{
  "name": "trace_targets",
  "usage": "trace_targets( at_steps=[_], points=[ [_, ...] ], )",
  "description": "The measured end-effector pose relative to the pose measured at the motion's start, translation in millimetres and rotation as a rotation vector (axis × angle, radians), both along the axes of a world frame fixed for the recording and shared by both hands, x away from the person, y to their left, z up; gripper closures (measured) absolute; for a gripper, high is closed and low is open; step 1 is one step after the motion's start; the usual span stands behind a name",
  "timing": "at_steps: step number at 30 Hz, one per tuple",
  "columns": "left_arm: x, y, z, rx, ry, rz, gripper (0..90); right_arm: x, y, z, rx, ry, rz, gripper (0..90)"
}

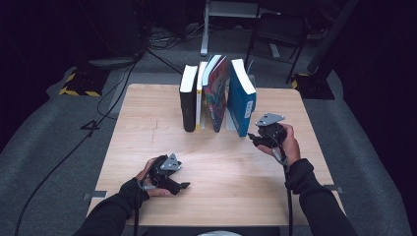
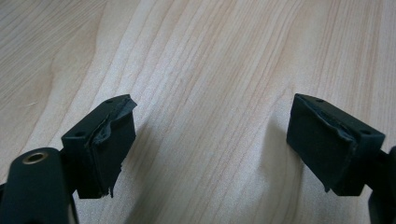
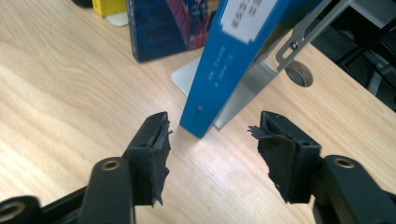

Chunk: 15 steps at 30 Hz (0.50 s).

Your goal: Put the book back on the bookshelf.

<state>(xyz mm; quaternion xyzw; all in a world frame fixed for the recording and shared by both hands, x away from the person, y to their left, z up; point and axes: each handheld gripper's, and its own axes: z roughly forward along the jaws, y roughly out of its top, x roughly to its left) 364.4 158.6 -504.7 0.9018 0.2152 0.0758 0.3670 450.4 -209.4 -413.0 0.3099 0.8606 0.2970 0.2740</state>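
Blue book, top cut off, before right gripper's wide, empty fingers.

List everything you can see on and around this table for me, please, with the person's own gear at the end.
Table: one, pale wood, centre of the high view.
Books: four, standing in a row at the table's far middle: black book, thin yellow-and-white book, colourful book leaning, blue book at the right end.
Metal bookend: one, silver, under and behind the blue book.
Chair: one, dark, on the floor beyond the table.
Cables: several, black, on the grey floor at left.
Left gripper: black, jaws open, near the table's near edge.
Right gripper: black, jaws open, facing the blue book.
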Motion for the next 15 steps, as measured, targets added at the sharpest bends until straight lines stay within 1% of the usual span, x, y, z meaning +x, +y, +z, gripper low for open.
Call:
trace_targets(
  at_steps=[2, 7, 10, 13, 15],
  points=[
    [-0.2, -0.1, 0.0, 0.000, -0.001, 0.001, 15.8, -2.5, -2.4, -1.3, -0.019, 0.009, 0.001, 40.4],
    [-0.3, -0.1, 0.0, 0.000, -0.001, 0.001, 16.0, -11.0, -10.2, -5.0, -0.033, 0.019, 0.021, 37.6],
    [-0.3, -0.1, 0.0, 0.000, -0.001, 0.001, 16.0, -14.1, -13.6, -6.9, -0.049, 0.032, 0.017, 35.1],
    [-0.3, -0.1, 0.0, 0.000, -0.001, 0.002, 16.0, -18.5, -17.2, -9.0, -0.064, 0.045, 0.026, 33.3],
    [-0.6, -0.1, 0.0, 0.000, -0.002, 0.004, 16.1, -23.2, -20.2, -10.6, -0.071, 0.060, 0.044, 32.4]
  ],
)
